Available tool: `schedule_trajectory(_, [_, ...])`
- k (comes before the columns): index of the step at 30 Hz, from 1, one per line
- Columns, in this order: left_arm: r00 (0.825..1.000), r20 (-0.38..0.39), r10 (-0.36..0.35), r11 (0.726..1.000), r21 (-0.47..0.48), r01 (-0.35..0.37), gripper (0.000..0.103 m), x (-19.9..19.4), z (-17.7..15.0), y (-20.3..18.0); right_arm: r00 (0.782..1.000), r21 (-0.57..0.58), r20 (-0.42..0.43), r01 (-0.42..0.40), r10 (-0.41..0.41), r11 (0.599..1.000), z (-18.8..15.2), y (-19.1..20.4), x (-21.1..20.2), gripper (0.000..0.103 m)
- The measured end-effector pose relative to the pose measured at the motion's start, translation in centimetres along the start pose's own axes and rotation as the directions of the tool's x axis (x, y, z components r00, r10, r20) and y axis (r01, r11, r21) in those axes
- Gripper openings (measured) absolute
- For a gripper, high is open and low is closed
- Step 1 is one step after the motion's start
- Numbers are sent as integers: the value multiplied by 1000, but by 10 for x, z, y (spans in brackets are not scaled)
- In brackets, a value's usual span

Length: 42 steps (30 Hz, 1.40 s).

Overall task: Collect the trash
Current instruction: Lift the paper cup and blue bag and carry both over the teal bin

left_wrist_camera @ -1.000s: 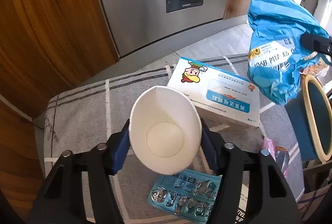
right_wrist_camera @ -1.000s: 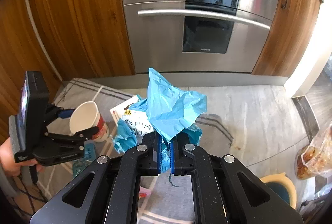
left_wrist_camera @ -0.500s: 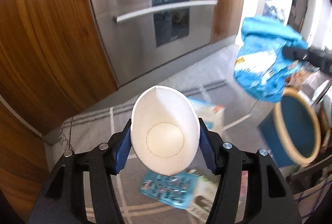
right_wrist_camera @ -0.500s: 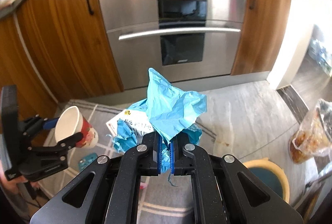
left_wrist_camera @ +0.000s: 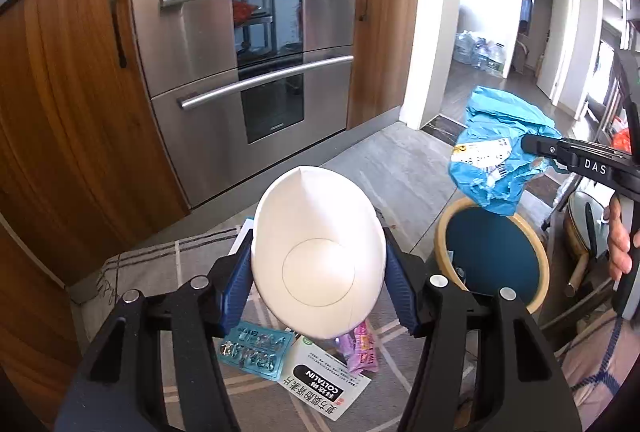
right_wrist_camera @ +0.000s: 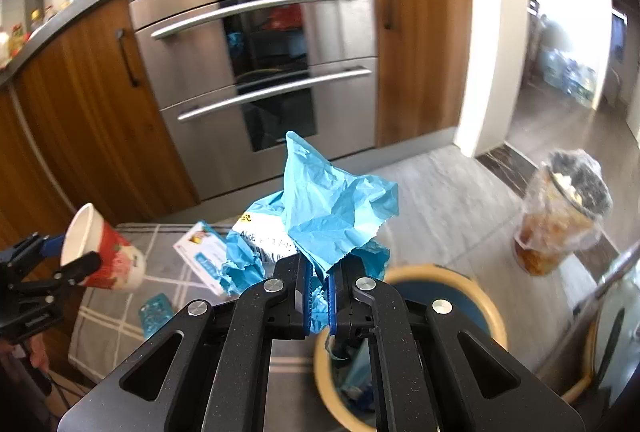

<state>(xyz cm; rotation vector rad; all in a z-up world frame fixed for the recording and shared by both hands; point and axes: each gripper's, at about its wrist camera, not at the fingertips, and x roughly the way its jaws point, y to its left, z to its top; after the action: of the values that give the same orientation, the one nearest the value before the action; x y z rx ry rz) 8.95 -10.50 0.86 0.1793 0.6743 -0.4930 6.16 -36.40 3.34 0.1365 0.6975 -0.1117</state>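
My left gripper [left_wrist_camera: 319,284] is shut on a white paper cup [left_wrist_camera: 318,256], squeezed into an oval, held above a grey checked mat [left_wrist_camera: 160,268]. From the right wrist view the same cup [right_wrist_camera: 106,254] shows its red printed side at far left. My right gripper [right_wrist_camera: 319,306] is shut on a crumpled blue plastic mailer bag [right_wrist_camera: 332,212] with a white shipping label. In the left wrist view that blue bag [left_wrist_camera: 496,156] hangs just above the blue bin with a tan rim [left_wrist_camera: 444,228]. The bin [right_wrist_camera: 492,316] lies right below my right fingers.
On the mat lie a blister pack [left_wrist_camera: 256,348], a white medicine box [left_wrist_camera: 328,380], a pink wrapper [left_wrist_camera: 360,344] and a white-blue box [right_wrist_camera: 200,252]. A bagged drink cup [right_wrist_camera: 560,220] hangs at right. Steel oven drawers [left_wrist_camera: 248,88] and wood cabinets [left_wrist_camera: 68,136] stand behind.
Both grippers rose and swung right with their loads. The blue bag moved from above the mat to just over the bin. The cup stayed gripped.
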Motion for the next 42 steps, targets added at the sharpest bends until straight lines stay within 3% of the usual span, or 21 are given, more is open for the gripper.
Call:
schedule_trajectory(9, [999,9,-43,997,64,42,59,9,6,-25,999,11,-30,42,-41,999,-8,-31,2,7])
schedule_trajectory(24, [991,-19,-133,971,199,135,59,49,3,-106,981,1,-138,140,-138,990,-29,-85,20,7])
schedule_trajectory(34, [987,3,-159,947,282,151,59,77,-23,-163,935,-8,-276,229,-222,973,-54,-121,47,7])
schedule_trajectory(42, [972,-35,-232,913,338,230,60,95,-39,-188,908,14,-340,264,-244,964,-63,-139,62,7])
